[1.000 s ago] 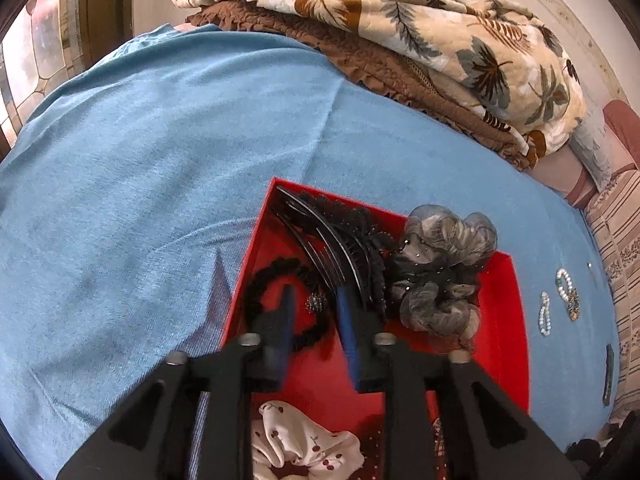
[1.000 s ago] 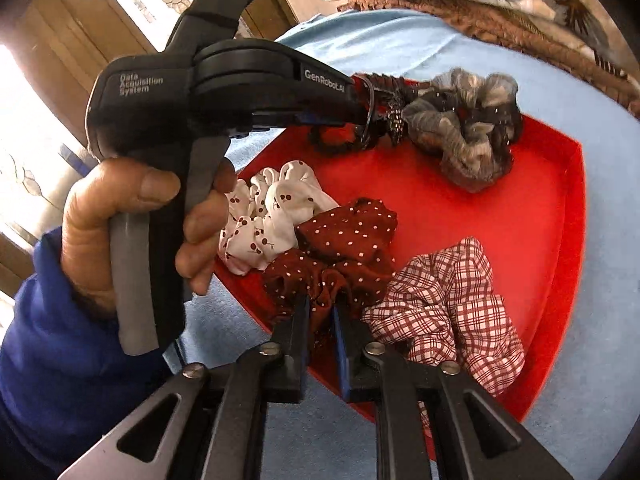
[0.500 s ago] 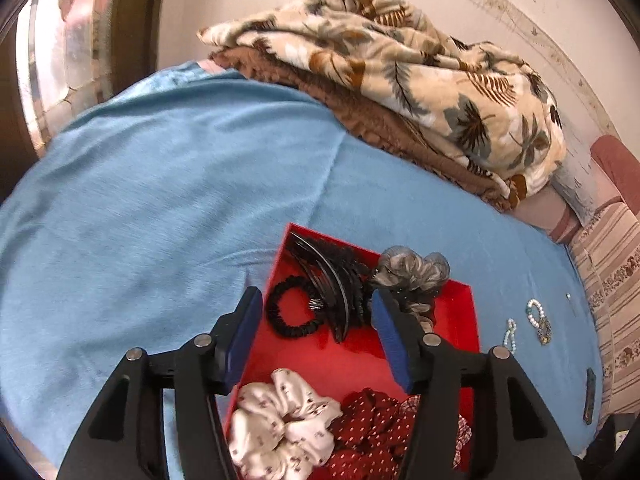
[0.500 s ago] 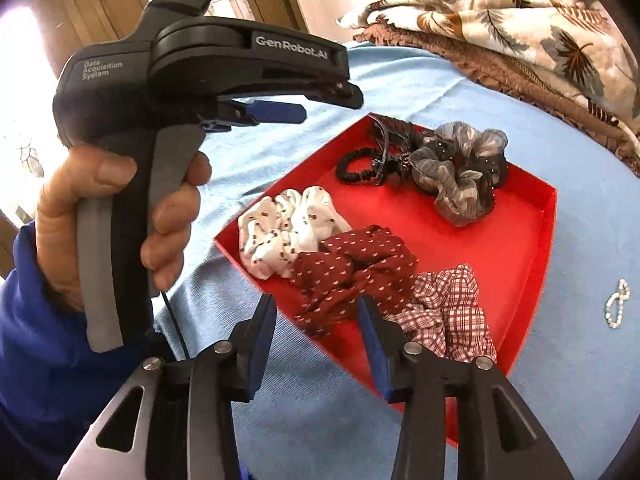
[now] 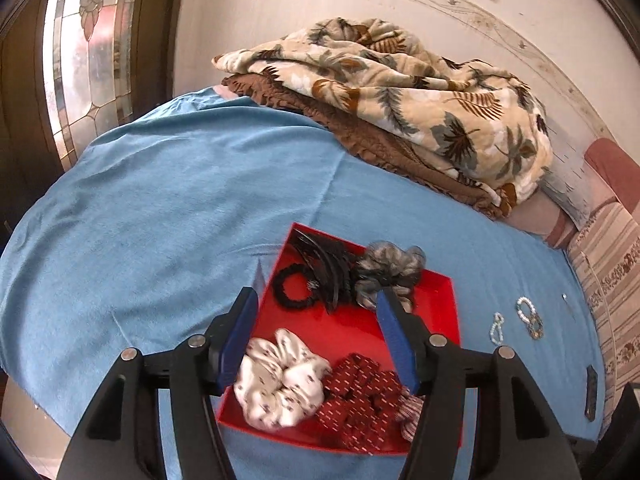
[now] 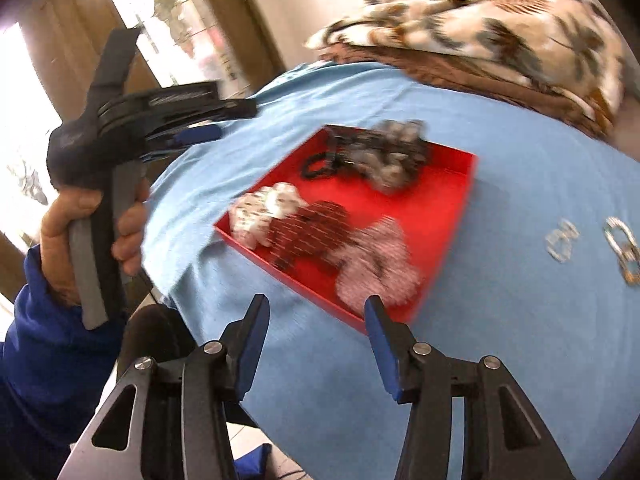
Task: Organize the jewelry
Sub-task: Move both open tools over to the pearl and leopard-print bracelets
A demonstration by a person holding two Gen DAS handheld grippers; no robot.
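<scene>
Left gripper (image 5: 316, 340): jaws opening, nothing between the pads.
Right gripper (image 6: 316, 340): jaws opening – empty, above blue cloth (image 6: 500, 320).
Shallow red square tray (image 5: 444, 312): holds fabric scrunchies (image 5: 280, 380).
Beaded bracelets (image 5: 528, 316): on cloth, right of tray – apart from it.

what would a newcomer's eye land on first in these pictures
The bright red tray on the blue bedspread stands out first, with scrunchies in it: a white one and a dark red dotted one at its near side, a grey one at its far side. Next, the leaf-print blanket heaped by the wall, and the pearl bracelets lying on the bedspread right of the tray.
</scene>
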